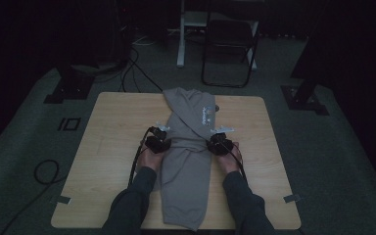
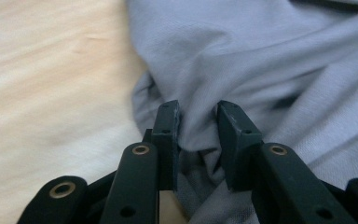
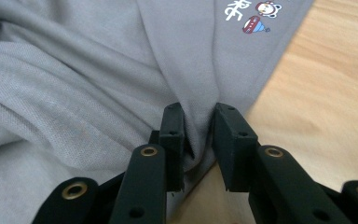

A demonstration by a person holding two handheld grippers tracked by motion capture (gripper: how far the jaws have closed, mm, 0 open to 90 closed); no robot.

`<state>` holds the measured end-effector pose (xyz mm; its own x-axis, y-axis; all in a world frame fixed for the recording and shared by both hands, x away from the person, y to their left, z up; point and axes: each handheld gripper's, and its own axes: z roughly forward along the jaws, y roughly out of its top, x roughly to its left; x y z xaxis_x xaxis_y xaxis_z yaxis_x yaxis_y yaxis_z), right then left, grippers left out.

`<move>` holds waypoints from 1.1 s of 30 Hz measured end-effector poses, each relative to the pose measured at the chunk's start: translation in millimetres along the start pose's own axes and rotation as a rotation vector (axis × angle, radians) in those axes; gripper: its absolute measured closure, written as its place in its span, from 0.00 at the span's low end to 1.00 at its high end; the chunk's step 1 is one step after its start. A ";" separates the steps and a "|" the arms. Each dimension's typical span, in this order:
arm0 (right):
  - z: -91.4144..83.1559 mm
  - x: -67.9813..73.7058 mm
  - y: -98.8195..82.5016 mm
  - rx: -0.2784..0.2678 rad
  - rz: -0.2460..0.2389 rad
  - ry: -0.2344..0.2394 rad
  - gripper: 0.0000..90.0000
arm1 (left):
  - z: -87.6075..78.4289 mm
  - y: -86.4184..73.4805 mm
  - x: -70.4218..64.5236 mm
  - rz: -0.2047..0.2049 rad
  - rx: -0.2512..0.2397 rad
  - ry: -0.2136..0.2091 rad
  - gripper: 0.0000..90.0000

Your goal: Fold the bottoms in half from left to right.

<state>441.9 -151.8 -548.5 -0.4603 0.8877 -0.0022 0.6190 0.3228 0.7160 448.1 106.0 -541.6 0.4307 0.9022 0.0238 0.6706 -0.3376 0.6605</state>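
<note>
A grey T-shirt (image 1: 186, 161) with a small printed logo lies lengthwise down the middle of the wooden desk (image 1: 107, 147). The left tongs (image 2: 196, 126) pinch its left edge, and the right tongs (image 3: 198, 126) pinch a fold at its right edge.

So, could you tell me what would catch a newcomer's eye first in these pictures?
A grey shirt lies folded lengthwise down the middle of the wooden table. The left gripper and right gripper each pinch a bunch of its fabric at opposite edges. A small colourful print sits near the shirt's far end.
</note>
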 end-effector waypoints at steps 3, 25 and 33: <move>9.7 4.6 11.2 0.010 -0.006 -0.025 0.77 | 2.9 4.9 8.2 -0.038 0.014 0.007 0.77; 13.6 -5.8 12.1 -0.004 0.038 -0.016 0.69 | -63.5 -74.9 60.7 -0.142 -0.048 -0.057 0.57; 13.5 -5.4 11.3 -0.010 0.040 -0.019 0.69 | -67.6 -81.8 44.0 -0.102 -0.068 -0.147 0.98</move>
<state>460.1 -148.6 -549.8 -0.4233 0.9059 0.0132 0.6303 0.2840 0.7226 371.3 191.4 -543.9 0.4499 0.8800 -0.1523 0.6751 -0.2234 0.7031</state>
